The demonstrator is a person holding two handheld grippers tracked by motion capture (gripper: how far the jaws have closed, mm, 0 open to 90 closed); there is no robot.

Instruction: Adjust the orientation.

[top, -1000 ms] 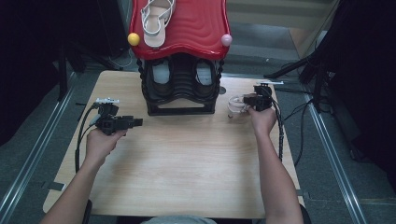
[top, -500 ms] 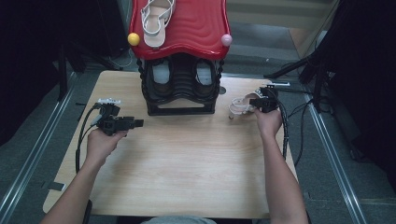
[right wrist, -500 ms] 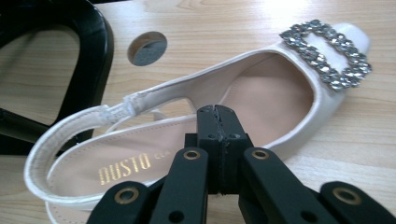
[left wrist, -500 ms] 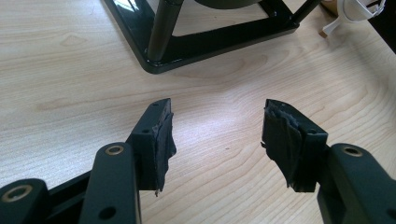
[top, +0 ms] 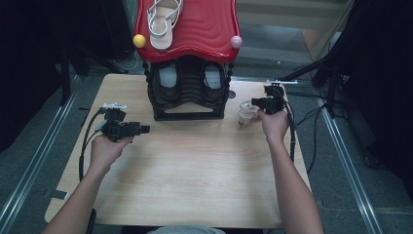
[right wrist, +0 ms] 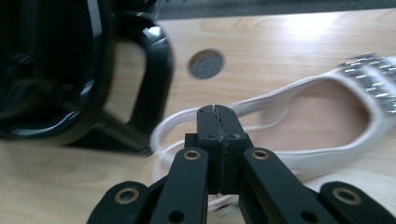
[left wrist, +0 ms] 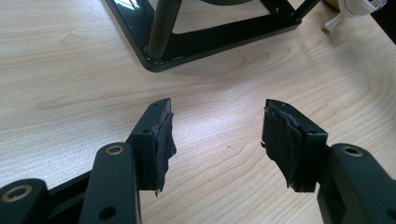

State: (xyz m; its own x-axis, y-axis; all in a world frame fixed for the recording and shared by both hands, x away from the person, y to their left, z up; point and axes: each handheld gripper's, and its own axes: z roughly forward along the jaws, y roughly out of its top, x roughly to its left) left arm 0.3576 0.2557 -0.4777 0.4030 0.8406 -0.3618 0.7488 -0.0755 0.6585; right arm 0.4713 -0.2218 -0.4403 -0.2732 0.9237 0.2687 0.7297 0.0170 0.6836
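From the high view, my right gripper (top: 254, 103) sits right of centre, pinching the white sandal (top: 246, 110) beside the black shoe rack (top: 187, 92). In my left gripper view, the left gripper (left wrist: 217, 135) is gaping over bare table (left wrist: 70, 70). My right gripper view shows the jaws clamped onto the sandal's strap, mid-frame.

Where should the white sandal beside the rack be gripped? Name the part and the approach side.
Grip the white sandal by its thin back strap, coming from the heel end: it arches clear of the sole, slim enough for the jaws. The right gripper seems clamped there.
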